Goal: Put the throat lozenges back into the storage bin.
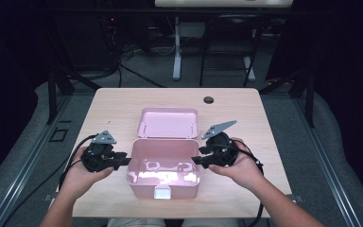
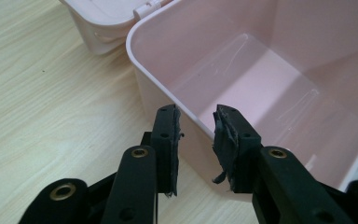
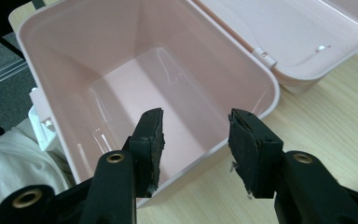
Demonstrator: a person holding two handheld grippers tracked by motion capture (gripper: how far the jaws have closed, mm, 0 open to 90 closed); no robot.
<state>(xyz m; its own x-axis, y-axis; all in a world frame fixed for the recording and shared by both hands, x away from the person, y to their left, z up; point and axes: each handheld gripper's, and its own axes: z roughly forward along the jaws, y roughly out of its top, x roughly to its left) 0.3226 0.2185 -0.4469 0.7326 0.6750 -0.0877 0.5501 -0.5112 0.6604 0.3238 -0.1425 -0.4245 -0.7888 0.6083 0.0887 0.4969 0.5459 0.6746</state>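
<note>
An empty pink plastic box (image 1: pixel 142 187) stands near the table's front edge, its lid (image 1: pixel 168 123) swung back flat on the table behind it. A white latch (image 1: pixel 162 192) sits on its front wall. My left gripper (image 1: pixel 126 161) is at the box's left wall, and in the left gripper view this gripper (image 2: pixel 196 140) is open with the rim of the box (image 2: pixel 140 70) between its pads, untouched. My right gripper (image 1: pixel 196 160) is at the right wall; in the right gripper view that gripper (image 3: pixel 196 140) stands open astride the box's rim (image 3: pixel 270 100).
The light wooden table (image 1: pixel 113 109) has a round cable hole (image 1: pixel 209 100) at the back. Dark stands and cables crowd the floor beyond its far edge. White cloth (image 3: pixel 14 163) on the person's lap lies below the front edge.
</note>
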